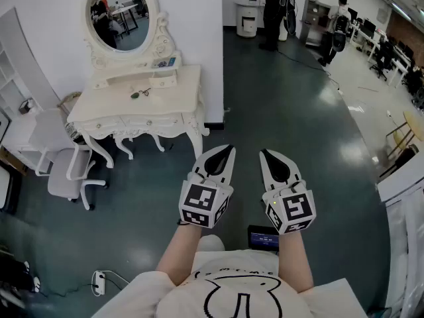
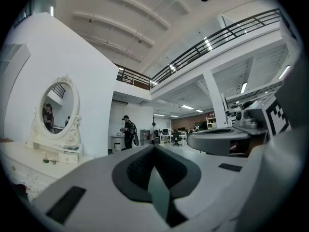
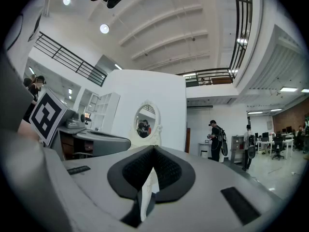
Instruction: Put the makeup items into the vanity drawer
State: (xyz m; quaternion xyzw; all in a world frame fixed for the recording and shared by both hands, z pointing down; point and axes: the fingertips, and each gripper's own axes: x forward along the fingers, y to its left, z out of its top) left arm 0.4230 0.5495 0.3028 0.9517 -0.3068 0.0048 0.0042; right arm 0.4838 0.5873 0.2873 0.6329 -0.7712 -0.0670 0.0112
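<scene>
Head view first: which way does the vanity lie from you?

Ahead and off to my left. My left tool (image 1: pixel 228 150) and right tool (image 1: pixel 263 153) hang side by side over the dark floor (image 1: pixel 298 111), and the vanity table (image 1: pixel 175 101) stands against the wall, well apart from both. The left tool is the nearer of the two. The table's long axis runs across my view, so its front, with the shut drawer (image 1: pixel 141 122) under the top, faces roughly towards me.

What are the tools doing?

Both are pressed together at the tips. Each gripper view shows the pads meeting with nothing between them, so I carry nothing.

And the makeup?

It is all on the vanity, none near me. One small dark item (image 1: pixel 137 94) lies on the tabletop just below the oval mirror (image 1: pixel 119 12). On the little shelf at the mirror's foot sits a bluish cluster (image 1: pixel 164 63), too small for me to count or name.

Give me the tally.

Two tools, one table, one mirror, one white chair (image 1: pixel 66 176) just in front of the table's left end, and one loose item that I can be sure of. Two people (image 1: pixel 273 12) stand far across the room.

So what does the next move turn on?

I judge it is closing that gap, forward and leftward, before either tool can reach the drawer front. The chair may crowd the left end, so the right half of the front looks like the easier approach.
</scene>
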